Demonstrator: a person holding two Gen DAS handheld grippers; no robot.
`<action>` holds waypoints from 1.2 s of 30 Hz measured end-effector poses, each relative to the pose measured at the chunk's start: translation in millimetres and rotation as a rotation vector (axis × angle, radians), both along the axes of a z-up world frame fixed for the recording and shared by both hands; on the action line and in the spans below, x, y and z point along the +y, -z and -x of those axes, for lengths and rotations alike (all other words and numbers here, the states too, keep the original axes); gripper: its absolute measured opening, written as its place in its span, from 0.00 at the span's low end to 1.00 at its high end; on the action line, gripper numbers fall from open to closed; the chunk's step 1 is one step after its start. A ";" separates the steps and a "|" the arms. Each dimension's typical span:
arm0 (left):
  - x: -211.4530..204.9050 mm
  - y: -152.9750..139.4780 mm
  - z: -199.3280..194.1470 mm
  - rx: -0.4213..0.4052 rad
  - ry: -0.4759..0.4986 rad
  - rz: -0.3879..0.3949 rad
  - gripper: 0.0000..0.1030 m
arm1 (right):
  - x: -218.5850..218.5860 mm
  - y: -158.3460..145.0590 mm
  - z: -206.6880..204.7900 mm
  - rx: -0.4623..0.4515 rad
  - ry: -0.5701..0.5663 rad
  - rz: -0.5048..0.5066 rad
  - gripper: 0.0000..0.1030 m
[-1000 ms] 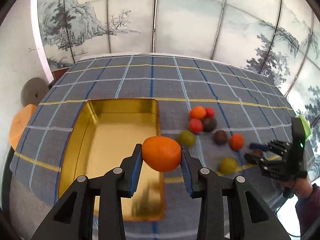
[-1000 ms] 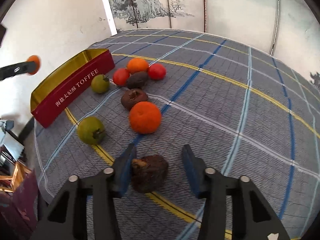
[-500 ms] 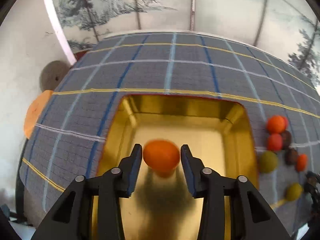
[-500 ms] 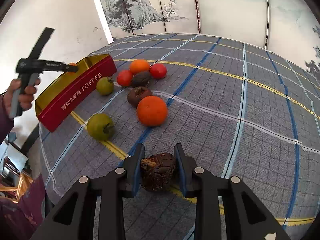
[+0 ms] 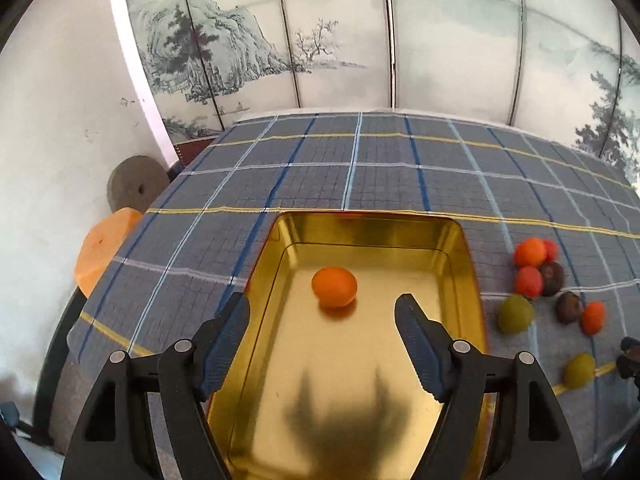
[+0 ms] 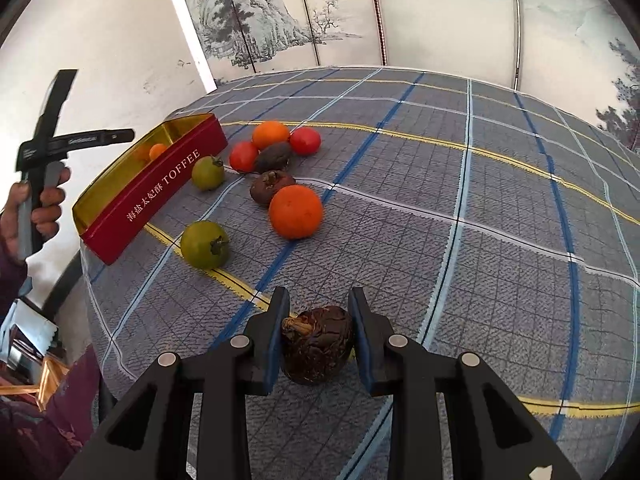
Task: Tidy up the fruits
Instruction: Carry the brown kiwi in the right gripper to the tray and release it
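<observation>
Gold tin (image 5: 460, 248) with red sides sits on the checked cloth (image 5: 360, 176), and the small orange fruit (image 5: 334, 286) now lies on its floor, ahead of the left gripper (image 5: 322, 320) and clear of both pads. Those jaws have just been opening and stand spread wide with nothing between them, so that fruit looks delivered. Over to the right gripper (image 6: 319, 334): it is pinching a dark, wrinkled brown fruit (image 6: 318, 344), pads pressed to either flank, its stem end turned toward the left-hand pad. Whether it is lifted off the cloth is hard to tell. The tin (image 6: 160, 196) lies well off to that gripper's left and further away, long side with its TOFFEE lettering facing the loose fruit. Between grip and tin sit a green fruit (image 6: 205, 244), a big orange (image 6: 296, 211) and the rest of the cluster, so the carry probably needs to pass over or around them. The left gripper is already at the tin; the right has the journey.
</observation>
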State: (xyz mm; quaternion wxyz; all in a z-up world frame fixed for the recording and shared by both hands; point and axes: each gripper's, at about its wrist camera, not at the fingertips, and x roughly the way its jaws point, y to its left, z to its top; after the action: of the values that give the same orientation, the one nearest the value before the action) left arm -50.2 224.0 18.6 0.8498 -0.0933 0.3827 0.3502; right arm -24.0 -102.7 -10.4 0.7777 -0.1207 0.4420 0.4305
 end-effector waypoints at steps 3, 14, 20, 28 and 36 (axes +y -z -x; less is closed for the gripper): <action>-15.0 -4.5 10.6 -0.015 -0.015 -0.023 0.73 | -0.8 -3.2 1.4 -0.003 0.005 -0.002 0.27; -51.3 -4.6 25.7 0.007 0.004 -0.067 0.74 | -5.1 -5.3 2.5 0.005 0.035 -0.013 0.27; -59.4 -2.3 27.1 0.016 0.013 -0.093 0.74 | -6.7 -3.2 4.2 0.009 0.043 -0.007 0.27; -61.9 0.5 28.9 0.022 0.012 -0.091 0.74 | -8.2 -0.6 5.1 0.011 0.049 -0.006 0.27; -74.2 1.8 33.8 0.021 0.037 -0.094 0.74 | -10.5 2.6 10.9 0.003 0.043 -0.005 0.27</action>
State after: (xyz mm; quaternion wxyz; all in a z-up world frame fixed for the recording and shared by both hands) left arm -84.0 149.8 16.8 0.8555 -0.0423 0.3764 0.3531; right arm -34.8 -113.2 -13.0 0.7863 -0.1089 0.4446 0.4150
